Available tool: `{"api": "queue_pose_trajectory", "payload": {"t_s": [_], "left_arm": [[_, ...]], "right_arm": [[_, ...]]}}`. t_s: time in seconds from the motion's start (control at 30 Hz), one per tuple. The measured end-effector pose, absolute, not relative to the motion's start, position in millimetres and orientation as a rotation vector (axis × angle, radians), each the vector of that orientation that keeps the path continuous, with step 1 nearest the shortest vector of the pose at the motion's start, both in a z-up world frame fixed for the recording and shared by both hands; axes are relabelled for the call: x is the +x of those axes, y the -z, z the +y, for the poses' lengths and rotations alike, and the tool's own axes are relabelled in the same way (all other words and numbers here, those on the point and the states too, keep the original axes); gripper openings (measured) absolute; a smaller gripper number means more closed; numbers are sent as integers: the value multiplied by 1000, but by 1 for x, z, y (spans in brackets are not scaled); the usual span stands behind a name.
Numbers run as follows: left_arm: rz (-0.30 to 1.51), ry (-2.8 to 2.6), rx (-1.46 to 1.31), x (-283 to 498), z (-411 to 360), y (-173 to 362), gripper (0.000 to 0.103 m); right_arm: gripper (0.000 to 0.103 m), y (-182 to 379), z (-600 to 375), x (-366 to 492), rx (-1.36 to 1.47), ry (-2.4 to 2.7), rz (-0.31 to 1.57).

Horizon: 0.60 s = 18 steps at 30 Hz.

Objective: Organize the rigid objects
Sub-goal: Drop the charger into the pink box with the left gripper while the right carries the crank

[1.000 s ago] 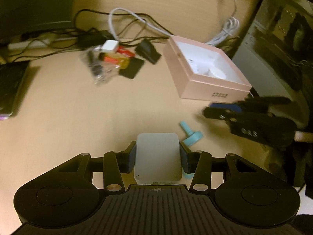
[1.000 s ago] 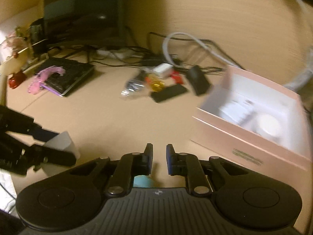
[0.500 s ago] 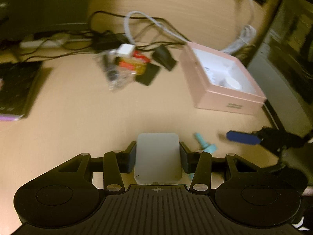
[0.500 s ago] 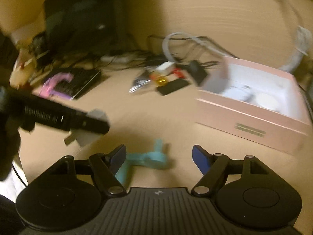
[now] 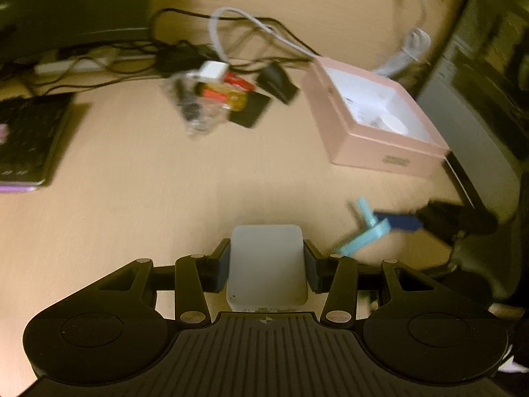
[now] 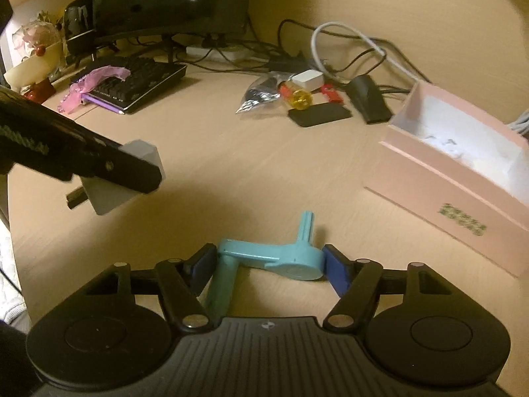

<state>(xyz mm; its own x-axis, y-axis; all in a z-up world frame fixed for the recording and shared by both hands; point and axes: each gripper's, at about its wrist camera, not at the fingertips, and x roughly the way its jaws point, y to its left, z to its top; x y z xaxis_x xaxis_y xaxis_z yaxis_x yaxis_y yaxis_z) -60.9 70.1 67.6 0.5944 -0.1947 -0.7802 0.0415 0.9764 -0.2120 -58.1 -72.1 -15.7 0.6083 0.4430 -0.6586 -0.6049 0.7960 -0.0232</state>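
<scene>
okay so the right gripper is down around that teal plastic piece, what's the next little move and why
Probably close the right gripper on the teal plastic piece. Its jaws have just been closing, the piece lies on the desk between the pads, and the left gripper already holds the white adapter.

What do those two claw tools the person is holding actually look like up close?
Both are black plastic. Each has a ribbed body with a small crosshair mark, two round discs at the sides, and hinged link arms with silver rivets. The left gripper and the right gripper both end in flat blue pads. Seen from the side, the left one shows faint lettering. No cables or sleeves are clearly visible.
</scene>
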Motion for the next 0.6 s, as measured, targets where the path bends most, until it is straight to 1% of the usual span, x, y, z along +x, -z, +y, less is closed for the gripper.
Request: {"api": "queue_pose_trajectory", "payload": {"t_s": [0.1,0.23,0.43,0.6], "left_arm": [[920,223,-162,-53,54,-72,50],[856,335,-135,-23,26,-93,50],[823,505,-86,54,-31,-119,50],[843,530,-88,134,-75,-116,50]], "right_arm": [[70,0,-91,-65,-257,-569,653],[70,-23,-125,-72,-210,-459,599],[70,-51,-178,-77,-78,-292,560],[70,-51,-204,-80,-26,-170,557]]}}
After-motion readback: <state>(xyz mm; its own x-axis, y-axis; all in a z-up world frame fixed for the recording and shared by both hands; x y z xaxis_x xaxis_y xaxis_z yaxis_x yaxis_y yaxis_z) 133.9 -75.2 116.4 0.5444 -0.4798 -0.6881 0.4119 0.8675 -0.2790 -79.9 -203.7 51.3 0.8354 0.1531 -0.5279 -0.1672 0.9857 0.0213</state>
